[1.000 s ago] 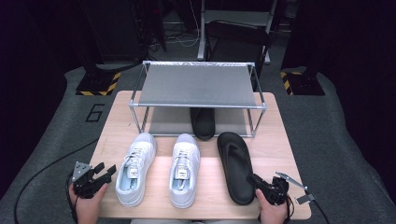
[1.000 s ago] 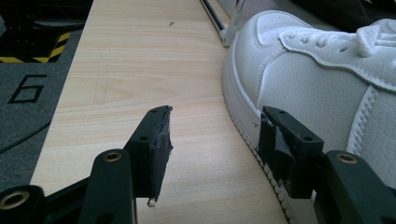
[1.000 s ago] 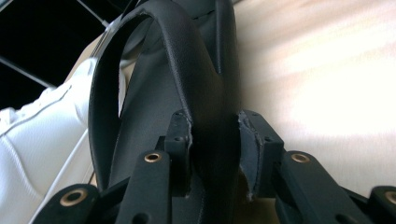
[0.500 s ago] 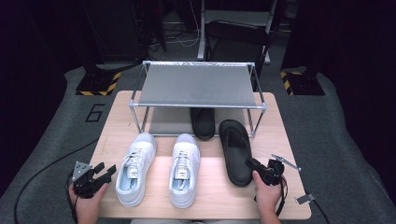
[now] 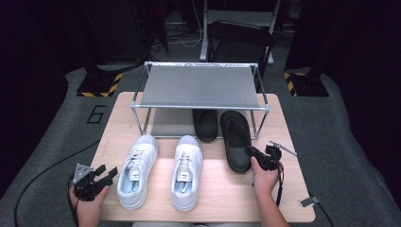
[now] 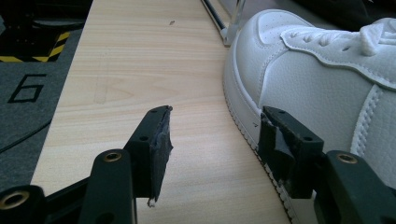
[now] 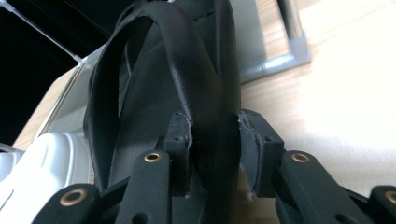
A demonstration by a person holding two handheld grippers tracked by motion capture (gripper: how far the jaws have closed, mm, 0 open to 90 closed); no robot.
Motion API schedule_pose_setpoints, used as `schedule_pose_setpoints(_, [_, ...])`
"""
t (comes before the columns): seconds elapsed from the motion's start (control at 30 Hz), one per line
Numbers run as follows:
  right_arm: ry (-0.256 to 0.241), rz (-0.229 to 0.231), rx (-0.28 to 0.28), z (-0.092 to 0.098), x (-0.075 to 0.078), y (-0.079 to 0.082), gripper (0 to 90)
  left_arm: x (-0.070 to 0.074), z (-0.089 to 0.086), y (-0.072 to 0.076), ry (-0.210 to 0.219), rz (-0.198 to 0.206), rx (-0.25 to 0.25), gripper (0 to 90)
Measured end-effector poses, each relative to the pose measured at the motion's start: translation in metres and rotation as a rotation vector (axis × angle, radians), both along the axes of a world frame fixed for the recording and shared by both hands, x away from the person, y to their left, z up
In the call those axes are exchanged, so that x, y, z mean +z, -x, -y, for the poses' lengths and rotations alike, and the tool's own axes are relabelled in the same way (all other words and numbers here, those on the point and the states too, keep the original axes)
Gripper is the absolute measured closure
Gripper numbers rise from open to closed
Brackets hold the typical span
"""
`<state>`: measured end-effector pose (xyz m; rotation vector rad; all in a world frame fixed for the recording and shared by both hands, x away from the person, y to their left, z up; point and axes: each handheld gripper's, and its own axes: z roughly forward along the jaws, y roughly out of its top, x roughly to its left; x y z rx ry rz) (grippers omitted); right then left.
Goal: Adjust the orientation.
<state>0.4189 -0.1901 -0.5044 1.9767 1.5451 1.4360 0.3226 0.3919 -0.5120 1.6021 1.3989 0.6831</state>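
A black sandal [image 5: 235, 135] lies on the wooden table [image 5: 222, 194] with its toe at the front edge of a metal shoe rack [image 5: 201, 87]. My right gripper [image 5: 254, 154] is shut on its heel rim; in the right gripper view both pads of that gripper [image 7: 215, 128] press the sandal's [image 7: 163, 70] edge. The second black sandal [image 5: 206, 125] sits under the rack. Two white sneakers [image 5: 137, 170] [image 5: 187, 170] stand side by side in front. My left gripper [image 5: 105, 172] rests open at the table's near-left edge, its jaws [image 6: 215, 130] wide apart beside the left sneaker [image 6: 317, 79].
The rack's mesh shelf has nothing on it, and its right front leg [image 5: 259, 125] stands just right of the held sandal. Bare wood [image 6: 140, 60] stretches left of the sneakers. Grey floor with a "6" mark [image 5: 97, 114] surrounds the table.
My right gripper has slid the black sandal forward and slightly left, from the table's near-right area up to the rack's front edge. The left gripper and sneakers have stayed put.
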Motion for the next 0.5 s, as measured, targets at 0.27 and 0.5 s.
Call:
schedule_pose_setpoints(0.27, [0.036, 0.01, -0.011, -0.01, 0.009, -0.022, 66.3, 0.0, 0.0, 0.0, -0.002, 0.0, -0.004, 43.5])
schedule_pose_setpoints(0.5, [0.062, 0.01, -0.02, -0.017, 0.014, -0.04, 66.2, 0.0, -0.001, 0.0, 0.004, 0.003, 0.002, 43.5])
